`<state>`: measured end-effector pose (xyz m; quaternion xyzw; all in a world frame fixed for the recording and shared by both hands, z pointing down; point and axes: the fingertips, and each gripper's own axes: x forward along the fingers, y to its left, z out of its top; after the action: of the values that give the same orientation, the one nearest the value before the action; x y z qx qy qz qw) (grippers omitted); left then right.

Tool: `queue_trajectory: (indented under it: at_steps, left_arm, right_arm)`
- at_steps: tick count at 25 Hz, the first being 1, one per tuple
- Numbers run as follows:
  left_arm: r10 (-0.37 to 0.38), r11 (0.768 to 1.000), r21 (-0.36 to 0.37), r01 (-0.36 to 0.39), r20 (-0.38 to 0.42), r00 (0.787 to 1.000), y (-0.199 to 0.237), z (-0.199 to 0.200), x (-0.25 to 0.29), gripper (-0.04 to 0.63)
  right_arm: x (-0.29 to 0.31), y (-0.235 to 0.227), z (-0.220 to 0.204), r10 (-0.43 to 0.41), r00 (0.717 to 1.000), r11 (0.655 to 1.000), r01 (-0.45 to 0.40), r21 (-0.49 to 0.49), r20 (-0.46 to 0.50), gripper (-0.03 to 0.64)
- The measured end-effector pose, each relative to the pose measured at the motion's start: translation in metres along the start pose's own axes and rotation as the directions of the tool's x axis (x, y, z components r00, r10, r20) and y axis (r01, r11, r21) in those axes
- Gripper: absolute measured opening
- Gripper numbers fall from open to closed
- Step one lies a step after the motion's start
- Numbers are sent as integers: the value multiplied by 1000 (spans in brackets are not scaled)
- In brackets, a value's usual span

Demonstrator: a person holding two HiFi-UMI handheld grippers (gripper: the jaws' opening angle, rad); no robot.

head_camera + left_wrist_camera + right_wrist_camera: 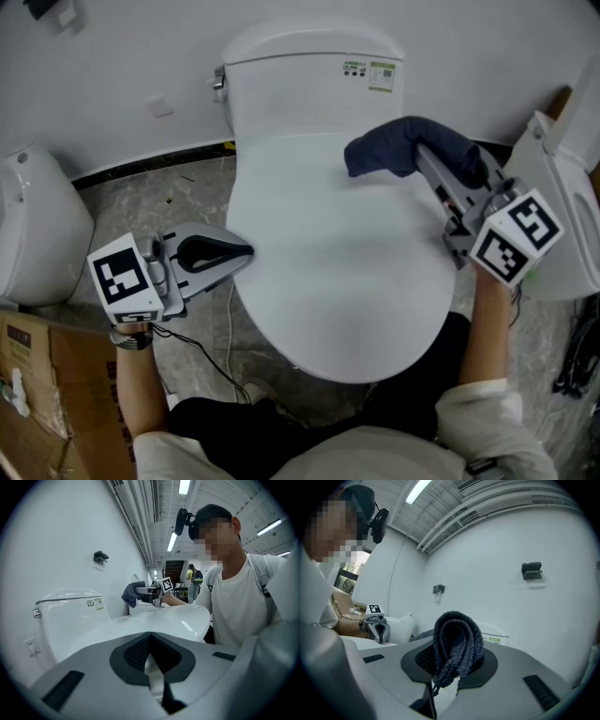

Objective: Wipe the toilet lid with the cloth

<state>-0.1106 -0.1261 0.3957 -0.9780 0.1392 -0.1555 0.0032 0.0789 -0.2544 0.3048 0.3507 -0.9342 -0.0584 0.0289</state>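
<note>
Grey marbled floor [141, 192], white wall; a white ceramic toilet with its smooth oval white lid [328, 281] down. Left gripper [246, 251] just beside the lid's left edge, jaws together, nothing between them. Right gripper [427, 161] clamped on a folded dark blue knitted cloth [398, 145], at the lid's rear right, near the tank.

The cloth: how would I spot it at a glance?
Find the white ceramic toilet in the middle, lid closed. Over the lid's far right, a dark blue knitted cloth is bunched in the right hand-held gripper: the only dark, soft thing there.
</note>
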Motion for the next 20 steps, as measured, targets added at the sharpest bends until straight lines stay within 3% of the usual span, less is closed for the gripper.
queue_trajectory:
  at_steps: [10,14,20]
  left_arm:
    - [2,1000,3,-2,19,1000,-14,-20,5,0]
    - [8,1000,12,-8,-27,1000,-17,-28,7,0]
    - [-15,1000,-9,15,-73,997,-22,-40,10,0]
  right_arm:
    - [-5,7,-31,3,1000,1000,-3,17,-22,89]
    - [-1,9,-39,5,999,1000,-4,23,-41,89]
    - [14,33,-53,82,993,997,-81,6,-83,89]
